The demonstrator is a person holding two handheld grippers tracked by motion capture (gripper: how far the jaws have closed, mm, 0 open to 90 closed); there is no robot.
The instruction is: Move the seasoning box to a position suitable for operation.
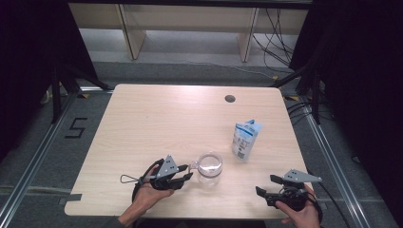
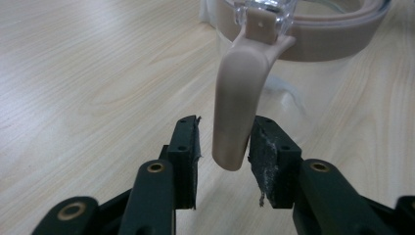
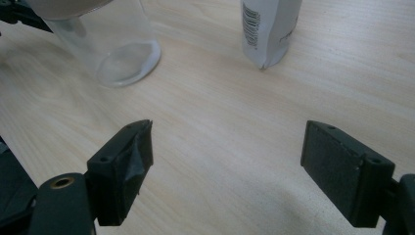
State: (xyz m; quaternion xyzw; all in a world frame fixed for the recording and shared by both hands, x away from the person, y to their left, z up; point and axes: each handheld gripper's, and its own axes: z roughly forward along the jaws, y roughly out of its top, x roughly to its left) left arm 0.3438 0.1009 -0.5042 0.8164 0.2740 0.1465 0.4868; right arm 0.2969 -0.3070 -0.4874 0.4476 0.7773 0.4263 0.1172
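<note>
A clear plastic jug with a beige rim stands upright near the table's front edge. Its beige handle hangs down between the jaws of my left gripper. The left pad stands a small gap off the handle and the right pad sits at its edge, so the gripper is open around it. In the high view, my left gripper lies just left of the jug. My right gripper rests at the front right, open wide with only bare table between its jaws. The jug looks empty.
A white and blue pouch stands upright right of the jug, also seen as the pouch ahead of the right gripper. The wooden table has a round cable hole at the back right. Cables lie on the floor beyond.
</note>
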